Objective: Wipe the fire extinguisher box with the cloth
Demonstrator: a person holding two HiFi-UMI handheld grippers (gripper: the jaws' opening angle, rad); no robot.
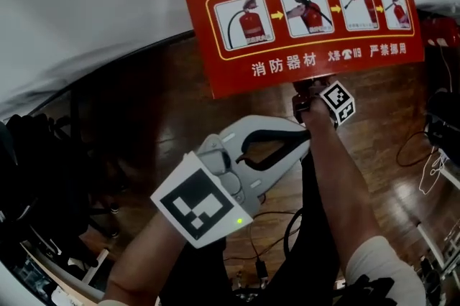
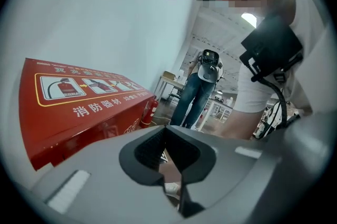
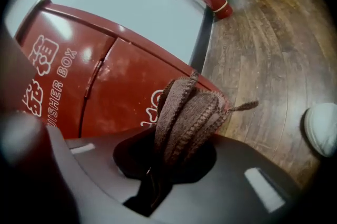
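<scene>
Near the closed red box [image 3: 105, 86], the right hand-held gripper [image 3: 163, 152] pinches the cloth [image 3: 187, 112]; the left hand-held gripper [image 2: 169, 153] seems pressed together.

Grey handheld grippers, white sleeve
Left gripper [image 1: 296, 145] and right gripper [image 1: 306, 92] carry black-and-white marker cubes [image 1: 338, 102]; short sleeve [image 1: 384, 265] is white.

Red fire extinguisher box [image 1: 226, 67] lid headed 灭火器使用方法 in yellow, below the picture steps 消防器材, 火警 119, 严禁挪用, its front face [image 3: 131, 86] with white letters "SHER BOX" beside 箱, square code markers on left marker cube [image 1: 201, 207] and right marker cube [image 1: 338, 102]
</scene>
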